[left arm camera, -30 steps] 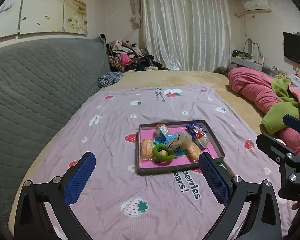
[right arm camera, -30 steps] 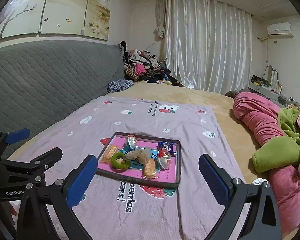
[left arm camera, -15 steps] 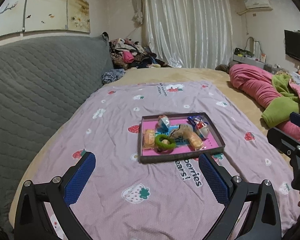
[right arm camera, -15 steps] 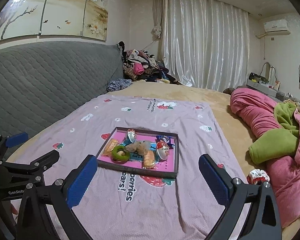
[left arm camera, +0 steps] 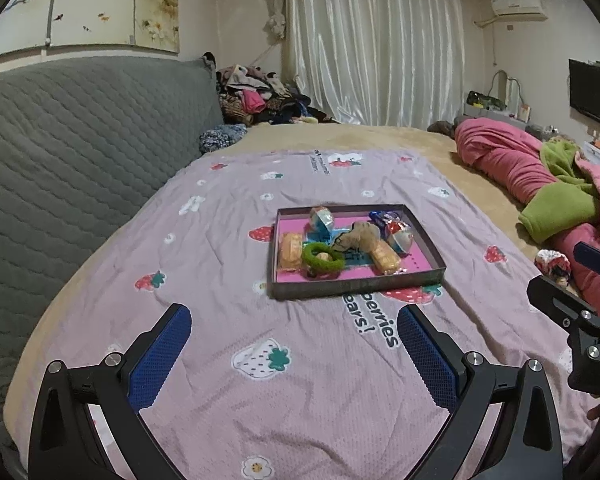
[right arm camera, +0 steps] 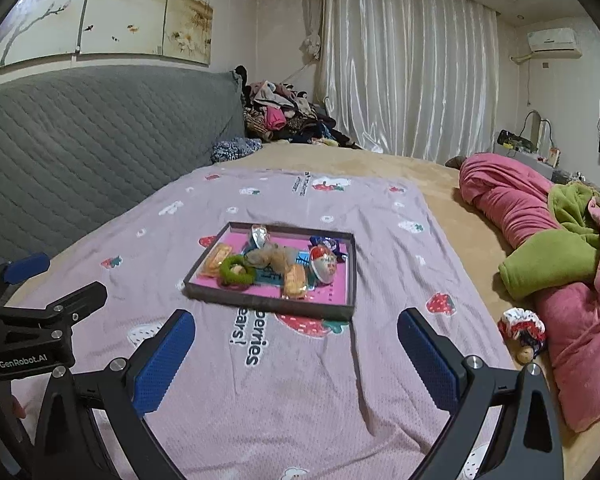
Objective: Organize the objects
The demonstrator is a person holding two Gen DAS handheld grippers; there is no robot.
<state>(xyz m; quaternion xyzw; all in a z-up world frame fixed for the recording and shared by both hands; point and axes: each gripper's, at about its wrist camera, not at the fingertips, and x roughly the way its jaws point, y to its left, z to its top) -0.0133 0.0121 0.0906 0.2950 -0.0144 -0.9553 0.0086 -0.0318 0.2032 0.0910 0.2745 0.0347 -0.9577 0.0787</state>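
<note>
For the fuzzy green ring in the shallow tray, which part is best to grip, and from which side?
Grip the fuzzy green ring across its near band, one finger in the centre hole, one outside. Come from above: it seems to lie flat in the shallow pink-lined tray, with an orange wrapped snack close on its left and the tray wall in front, so a side approach looks blocked.

Pink quilt beside green blanket; clothes pile by curtain.

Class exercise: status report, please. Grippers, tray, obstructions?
Left gripper open, empty. Right gripper open, empty. Tray on blanket, ahead of both, untouched. Nothing between.
</note>
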